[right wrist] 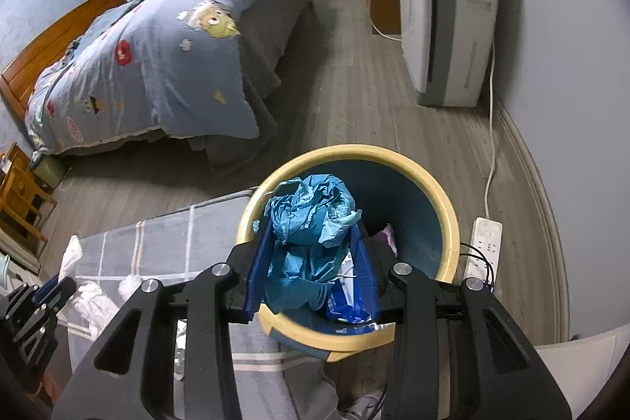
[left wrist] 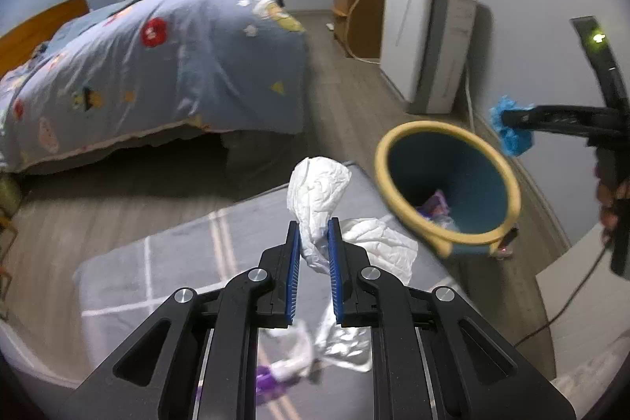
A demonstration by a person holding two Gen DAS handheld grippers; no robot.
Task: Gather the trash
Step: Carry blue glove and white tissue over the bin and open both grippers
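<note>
Through the left wrist camera we see our left gripper [left wrist: 314, 243] with its jaws drawn narrow and clamped on a crumpled white wrapper [left wrist: 319, 193], which sticks up above the blue pads and hangs down beneath them. Below it lies a grey rug with white stripes [left wrist: 177, 254] on the wooden floor [left wrist: 346, 97]. To the right stands the trash bin [left wrist: 447, 184], dark blue inside with a yellow rim, tilted toward us, with a bit of purple litter at its bottom. Further right, our right gripper [left wrist: 512, 128] reaches in from the edge, holding a blue bundle above and beside the bin's rim. A bed with a blue quilt [left wrist: 157, 58] fills the left, and a white appliance [left wrist: 429, 42] stands against the wall.

Through the right wrist camera we see our right gripper [right wrist: 313, 243] with its jaws partly closed on a wad of blue plastic [right wrist: 311, 219], directly over the mouth of the trash bin [right wrist: 445, 207]. A blue-and-white packet [right wrist: 346, 306] sits low between the jaws. A white power strip [right wrist: 484, 243] lies just right of the bin. At the left edge our left gripper [right wrist: 47, 296] appears beside the white wrapper [right wrist: 94, 298], over the grey rug [right wrist: 165, 247].
</note>
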